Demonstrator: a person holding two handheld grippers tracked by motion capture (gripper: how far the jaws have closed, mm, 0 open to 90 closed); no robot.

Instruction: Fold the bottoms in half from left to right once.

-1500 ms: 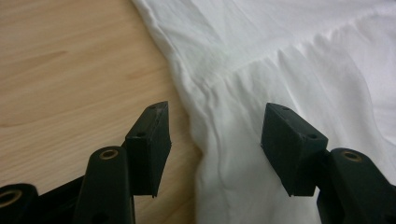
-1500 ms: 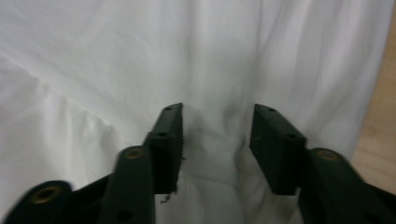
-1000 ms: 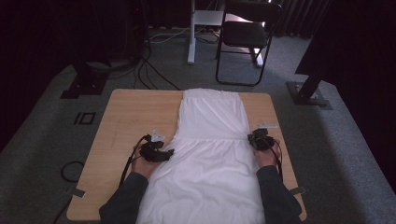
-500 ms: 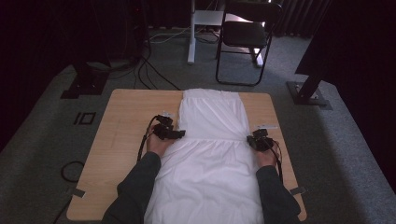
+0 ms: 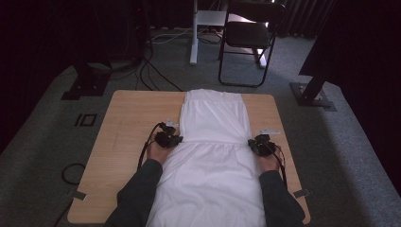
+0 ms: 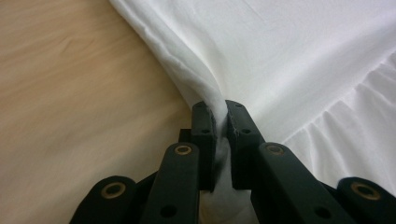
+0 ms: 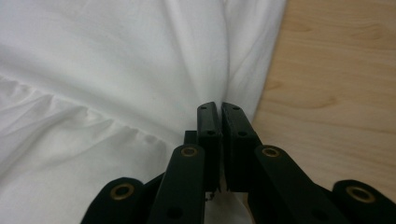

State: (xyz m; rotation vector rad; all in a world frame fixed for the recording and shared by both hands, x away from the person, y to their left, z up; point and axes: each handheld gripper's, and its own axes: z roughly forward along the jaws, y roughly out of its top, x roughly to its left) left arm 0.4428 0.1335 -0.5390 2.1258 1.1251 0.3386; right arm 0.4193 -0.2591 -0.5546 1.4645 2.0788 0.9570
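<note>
A white dress (image 5: pixel 213 165) lies flat along the middle of a wooden table (image 5: pixel 127 123), its narrow top at the far end and its gathered skirt toward me. My left gripper (image 5: pixel 169 139) sits at the dress's left edge by the waist seam. In the left gripper view it (image 6: pixel 220 108) is shut, with a fold of white cloth (image 6: pixel 201 70) pinched between the jaws. My right gripper (image 5: pixel 259 143) is at the right edge on the same seam. In the right gripper view it (image 7: pixel 220 108) is shut on the dress's edge (image 7: pixel 243 70), where creases run into the tips.
Bare wood (image 6: pixel 70 93) flanks the dress on both sides. Beyond the table stand a black chair (image 5: pixel 248 33) and a white post (image 5: pixel 194 33). Black stand bases (image 5: pixel 87 85) (image 5: pixel 312 92) rest on the carpet at either far corner. Cables (image 5: pixel 71 172) lie on the floor at left.
My left gripper has moved forward and a little right along the dress's left edge to the waist seam. The right gripper has stayed at the right edge.
</note>
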